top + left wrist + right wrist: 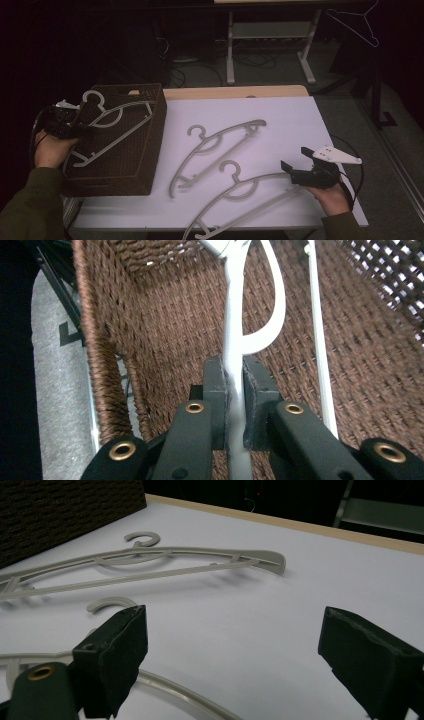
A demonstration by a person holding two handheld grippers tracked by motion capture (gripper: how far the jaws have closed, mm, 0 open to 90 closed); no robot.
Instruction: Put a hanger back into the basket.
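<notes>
A brown wicker basket (pixel 145 150) stands at the table's left, and a white plastic hanger (pixel 111 131) lies slanted across its opening. My left gripper (pixel 75 125) is shut on that hanger (pixel 234 340), its pads (pixel 216 385) pressing the bar from both sides inside the basket (pixel 165 320). Two more grey hangers lie flat on the white table: one in the middle (pixel 215 145) (pixel 150 562), one nearer the front (pixel 245 192). My right gripper (pixel 295 160) (pixel 230 650) hovers open just over the right end of the front hanger (pixel 170 692), nothing between its jaws.
The white table surface (pixel 290 125) has bare room at the back and right; its wooden far edge (pixel 320 527) shows. Beyond stand a grey table frame (pixel 270 45) and a hanger (pixel 357 22) hung at the upper right. Cables lie on the floor.
</notes>
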